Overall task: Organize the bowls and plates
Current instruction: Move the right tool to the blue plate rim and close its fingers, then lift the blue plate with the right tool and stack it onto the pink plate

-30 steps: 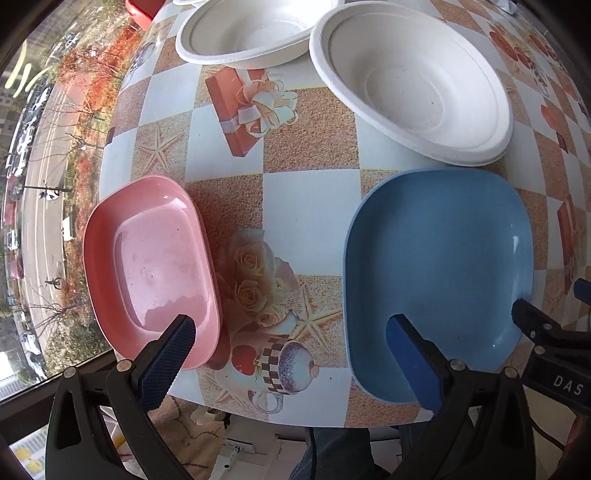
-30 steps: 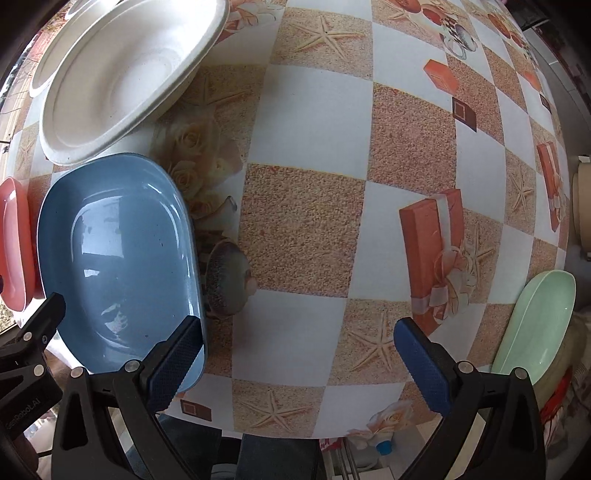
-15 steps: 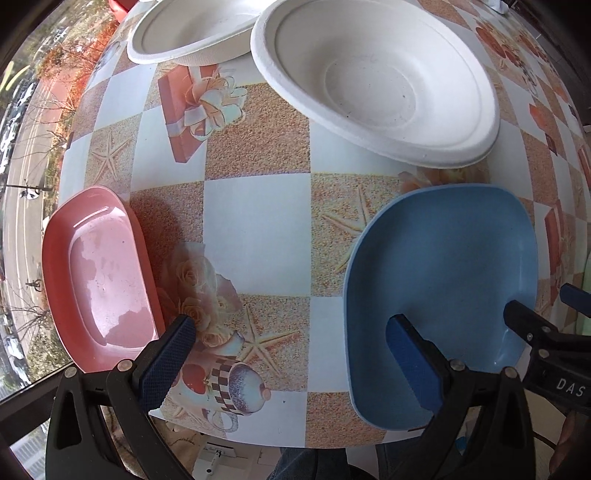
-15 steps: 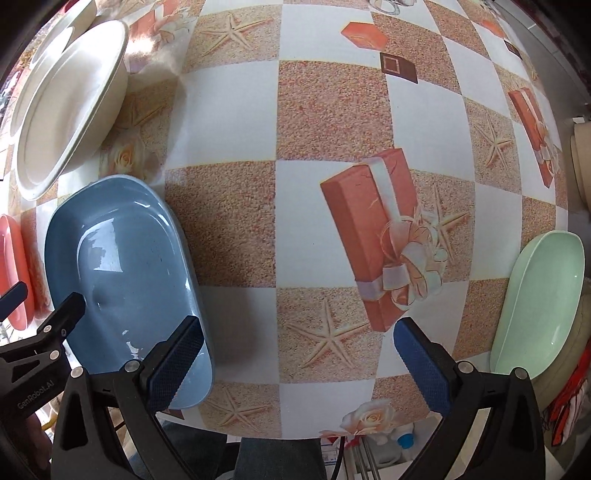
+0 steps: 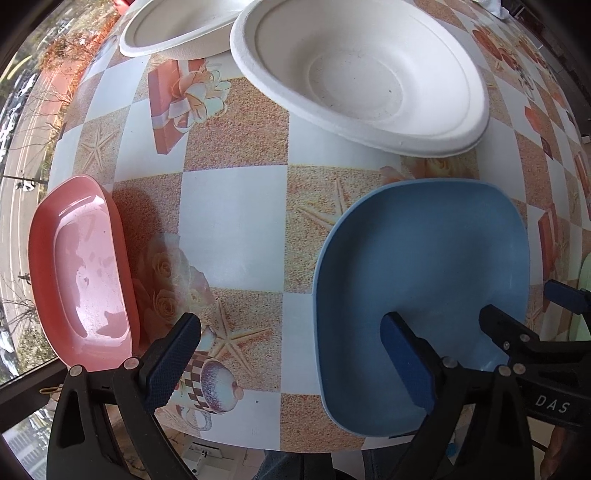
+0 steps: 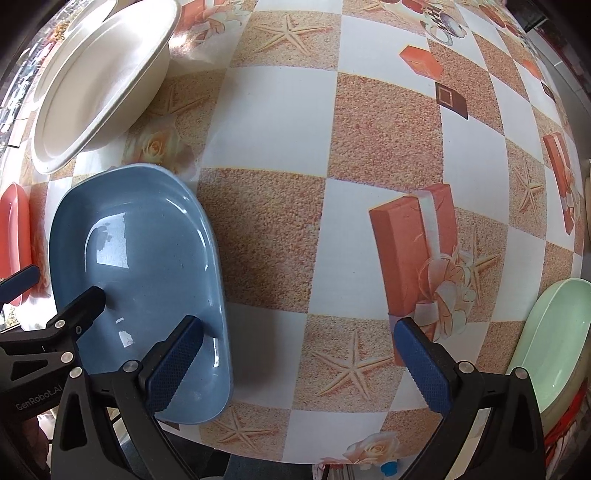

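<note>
Presently, the lot stood as follows. Item 1: blue plate [image 5: 424, 280], rounded-square, shallow, lay flat at the near edge of the desk [image 5: 232, 236], which was covered in a checked cloth printed with starfish, roses and gift boxes. The left gripper [image 5: 291, 354] pointed straight down; its jaws were closing from nearly full width, 1 pad over the plate's inner floor and the other over bare cloth outside the left rim, so the rim lay between them but was not yet pressed; the straddle read as the set-up for a rim pinch. Item 2: pink plate [image 5: 81, 273], same form, lay well apart to the left at the desk edge, untouched; judged a likely stacking partner. Items 3 and 4: 2 white pulp bowls, the nearer bowl [image 5: 354, 77] just beyond the blue plate, the farther bowl [image 5: 177, 26] behind it with rims overlapping in the view; whether they touched could not be told. Item 5: green plate [image 6: 550, 350], at the far right edge, seemingly resting on another pale dish beneath, probably the start of a stack. The right gripper [image 6: 295, 354] hovered with jaws wide open and empty, 1 pad over the blue plate's right rim, the other over the cloth, apparently kept free as the spare hand. No sorting of like with like looked complete.
</note>
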The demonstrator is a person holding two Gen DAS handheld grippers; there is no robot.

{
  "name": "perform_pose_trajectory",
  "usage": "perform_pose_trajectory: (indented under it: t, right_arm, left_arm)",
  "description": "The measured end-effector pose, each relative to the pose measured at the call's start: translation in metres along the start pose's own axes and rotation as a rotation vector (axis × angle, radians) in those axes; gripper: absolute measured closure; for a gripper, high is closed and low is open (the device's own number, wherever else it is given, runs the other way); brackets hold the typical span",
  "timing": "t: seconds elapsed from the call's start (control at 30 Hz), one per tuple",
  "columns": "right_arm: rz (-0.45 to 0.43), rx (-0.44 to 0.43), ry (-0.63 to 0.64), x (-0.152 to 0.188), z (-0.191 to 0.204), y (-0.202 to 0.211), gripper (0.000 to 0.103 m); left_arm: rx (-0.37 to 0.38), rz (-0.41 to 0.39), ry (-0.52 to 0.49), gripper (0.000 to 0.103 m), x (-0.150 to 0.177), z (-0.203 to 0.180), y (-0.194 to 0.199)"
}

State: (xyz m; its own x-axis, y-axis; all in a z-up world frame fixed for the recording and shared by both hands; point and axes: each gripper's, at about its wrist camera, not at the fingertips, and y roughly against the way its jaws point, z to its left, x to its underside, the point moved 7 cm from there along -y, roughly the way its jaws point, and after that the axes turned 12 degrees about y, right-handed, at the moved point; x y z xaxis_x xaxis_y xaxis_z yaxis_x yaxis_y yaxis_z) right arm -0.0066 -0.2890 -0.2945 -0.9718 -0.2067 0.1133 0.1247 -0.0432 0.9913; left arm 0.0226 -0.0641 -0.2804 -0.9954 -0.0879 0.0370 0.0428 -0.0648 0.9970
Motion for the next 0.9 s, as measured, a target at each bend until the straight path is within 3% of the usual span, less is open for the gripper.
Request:
perform_pose_trajectory:
  t: [0.1, 0.33, 0.43, 0.6, 0.9]
  right_arm:
    - [-0.006, -0.004, -0.001, 0.005, 0.003, -0.013, 0.004]
    - [-0.046, 0.006, 0.077, 0.004, 0.035, 0.003, 0.054]
    - [-0.05, -0.028, 0.071, 0.002, 0.046, 0.005, 0.082]
    - [-0.024, -0.067, 0.0, 0.002, 0.051, 0.002, 0.083]
    - [-0.001, -0.098, -0.016, 0.007, 0.079, 0.012, 0.083]
  left_arm:
    - [0.036, 0.018, -0.016, 0.021, 0.008, -0.008, 0.005]
    - [0.069, 0.018, -0.094, 0.057, 0.021, -0.037, 0.012]
    - [0.051, 0.012, -0.137, 0.059, 0.026, -0.046, 0.012]
    - [0.051, 0.034, -0.144, 0.061, 0.036, -0.042, 0.009]
    - [0.039, 0.014, -0.171, 0.061, 0.041, -0.037, 0.027]
